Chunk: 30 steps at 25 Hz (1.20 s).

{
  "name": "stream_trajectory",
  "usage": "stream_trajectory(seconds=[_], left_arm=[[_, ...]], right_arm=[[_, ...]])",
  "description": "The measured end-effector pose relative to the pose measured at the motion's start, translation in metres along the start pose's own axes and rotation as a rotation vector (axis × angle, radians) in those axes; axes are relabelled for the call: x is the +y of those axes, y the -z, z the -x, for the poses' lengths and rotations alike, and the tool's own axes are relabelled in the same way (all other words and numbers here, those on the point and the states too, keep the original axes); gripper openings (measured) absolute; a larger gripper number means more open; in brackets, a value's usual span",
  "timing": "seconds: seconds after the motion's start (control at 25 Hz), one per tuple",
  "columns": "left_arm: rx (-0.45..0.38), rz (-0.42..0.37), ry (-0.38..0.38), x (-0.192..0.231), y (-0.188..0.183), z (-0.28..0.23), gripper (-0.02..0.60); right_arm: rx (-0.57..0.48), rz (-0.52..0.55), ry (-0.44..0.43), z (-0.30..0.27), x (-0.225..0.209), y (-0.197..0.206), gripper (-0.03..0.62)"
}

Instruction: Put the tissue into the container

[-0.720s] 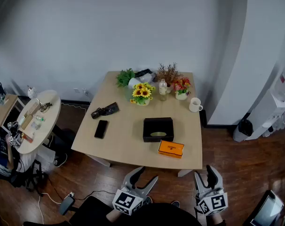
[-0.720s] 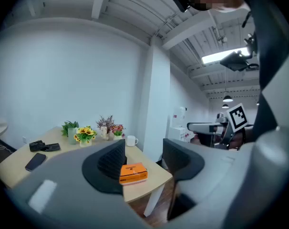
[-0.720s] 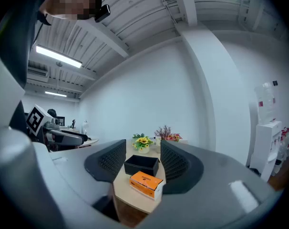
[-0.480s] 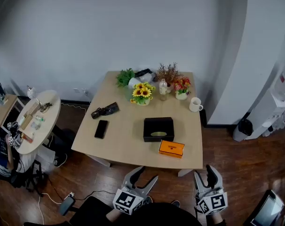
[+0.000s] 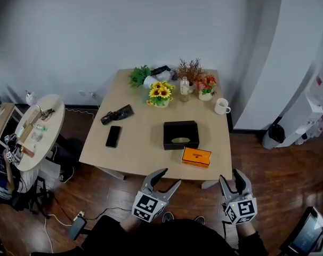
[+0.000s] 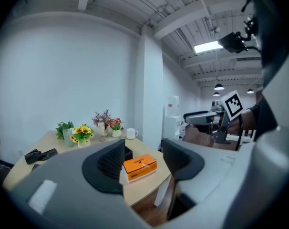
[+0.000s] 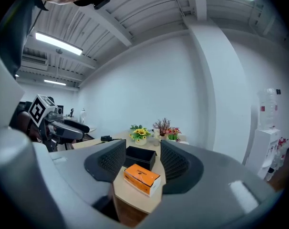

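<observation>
Head view showed the left gripper (image 5: 169, 177) and right gripper (image 5: 231, 176) short of the table (image 5: 135, 153), jaws apart and empty. The tissue box (image 5: 196, 157) lay near the front edge, just beside the container (image 5: 180, 135). This looked like the approach; next, a gripper would need to reach the box and close on it.

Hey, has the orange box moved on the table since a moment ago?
No. The box lies just off the near right corner of the black container, exactly as before; only the head view itself has shifted.
</observation>
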<state>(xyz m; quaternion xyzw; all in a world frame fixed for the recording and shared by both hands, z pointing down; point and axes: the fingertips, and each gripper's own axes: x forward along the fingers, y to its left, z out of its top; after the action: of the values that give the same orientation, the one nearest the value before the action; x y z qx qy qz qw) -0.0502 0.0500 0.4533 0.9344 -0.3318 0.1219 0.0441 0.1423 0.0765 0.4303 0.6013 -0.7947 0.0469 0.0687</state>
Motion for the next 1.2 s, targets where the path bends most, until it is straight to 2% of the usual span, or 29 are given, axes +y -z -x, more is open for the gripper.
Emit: stream_trajectory(seconds=[0.32, 0.44, 0.68, 0.8, 1.2], left_arm=[[0.105, -0.127, 0.051, 0.041, 0.045, -0.051, 0.233], [0.154, -0.114, 0.084, 0.041, 0.065, -0.070, 0.235], [0.252, -0.126, 0.101, 0.044, 0.097, -0.110, 0.235], [0.308, -0.137, 0.090, 0.050, 0.116, -0.129, 0.235], [0.495, -0.085, 0.052, 0.060, 0.173, -0.168, 0.236]], right_arm=[[0.141, 0.025, 0.049, -0.062, -0.005, 0.045, 0.232], [0.219, 0.029, 0.049, -0.073, -0.003, 0.072, 0.235], [0.314, 0.029, -0.007, -0.098, 0.002, 0.115, 0.246], [0.349, 0.013, -0.036, -0.115, -0.005, 0.138, 0.254], [0.477, -0.084, -0.113, -0.146, -0.031, 0.208, 0.267]])
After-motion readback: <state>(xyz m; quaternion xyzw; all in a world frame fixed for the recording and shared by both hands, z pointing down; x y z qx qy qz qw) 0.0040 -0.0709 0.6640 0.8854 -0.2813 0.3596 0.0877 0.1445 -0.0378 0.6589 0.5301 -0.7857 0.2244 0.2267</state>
